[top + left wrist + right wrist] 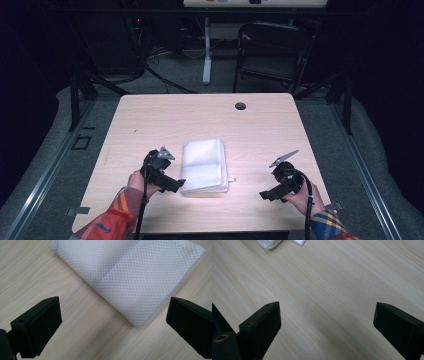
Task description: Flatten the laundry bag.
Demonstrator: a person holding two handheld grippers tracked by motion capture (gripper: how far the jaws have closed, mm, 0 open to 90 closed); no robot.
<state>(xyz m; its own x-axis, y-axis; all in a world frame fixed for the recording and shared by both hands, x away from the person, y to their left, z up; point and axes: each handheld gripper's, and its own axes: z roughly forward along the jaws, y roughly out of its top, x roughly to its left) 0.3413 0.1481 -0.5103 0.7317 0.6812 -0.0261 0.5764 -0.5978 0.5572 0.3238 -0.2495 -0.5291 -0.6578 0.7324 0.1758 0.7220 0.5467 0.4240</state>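
Note:
A folded white mesh bag [203,166] lies near the middle of the light wooden table [260,130]. My left gripper [177,184] hovers at the bag's near left corner, open, nothing between its jaws. In the left gripper view the mesh bag [135,275] lies ahead of the left gripper [115,326], its near corner reaching toward the gap between the jaws. My right gripper [266,194] stands open over bare wood to the right of the bag. In the right gripper view a corner of the bag [269,243] and a small white tab [299,242] show at the top edge, far from the right gripper [328,332].
A small dark round disc [240,105] sits near the table's far edge. A black folding chair [272,50] and a white desk leg [206,50] stand on the floor beyond the table. Cables trail from both grippers toward the near edge.

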